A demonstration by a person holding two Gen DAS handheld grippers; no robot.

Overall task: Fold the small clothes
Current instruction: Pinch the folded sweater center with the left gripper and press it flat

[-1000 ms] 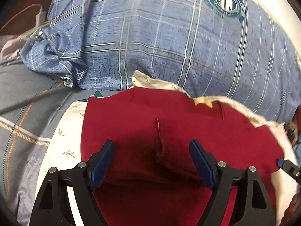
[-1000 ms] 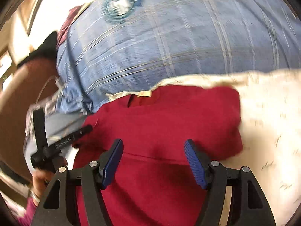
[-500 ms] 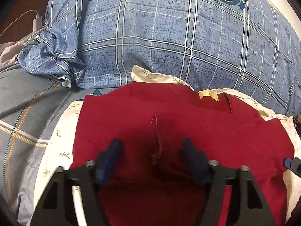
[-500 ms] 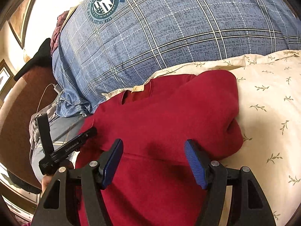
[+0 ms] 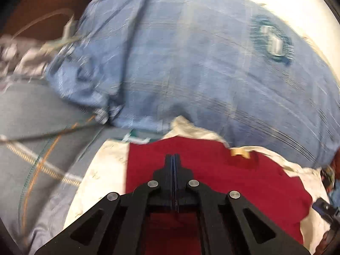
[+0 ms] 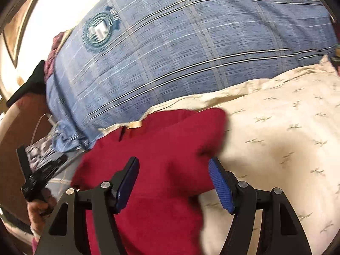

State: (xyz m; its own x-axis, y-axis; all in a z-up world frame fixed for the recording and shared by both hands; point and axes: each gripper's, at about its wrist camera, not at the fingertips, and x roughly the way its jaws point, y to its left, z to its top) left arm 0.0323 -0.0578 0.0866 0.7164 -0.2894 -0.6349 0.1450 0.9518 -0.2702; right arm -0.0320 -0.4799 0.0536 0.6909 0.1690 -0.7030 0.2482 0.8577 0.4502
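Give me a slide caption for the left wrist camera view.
Left gripper, jaws shut, above a dark red fleece garment spread on a cream leaf-print cloth, before a blue plaid pillow.

Both fisheye views bend straight lines towards a dark round rim, and both are smeared by motion, the left wrist view more heavily: there the blue plaid pillow [image 5: 191, 68] loses its check lines and its round badge [image 5: 273, 41] is a streak, while the black frame of the left gripper [image 5: 173, 163] stays crisp. Strong light blows the top corners out to flat white in each view. The red garment [image 6: 161, 148] is evenly lit in the right wrist view but falls into deep shadow under the left gripper's frame.
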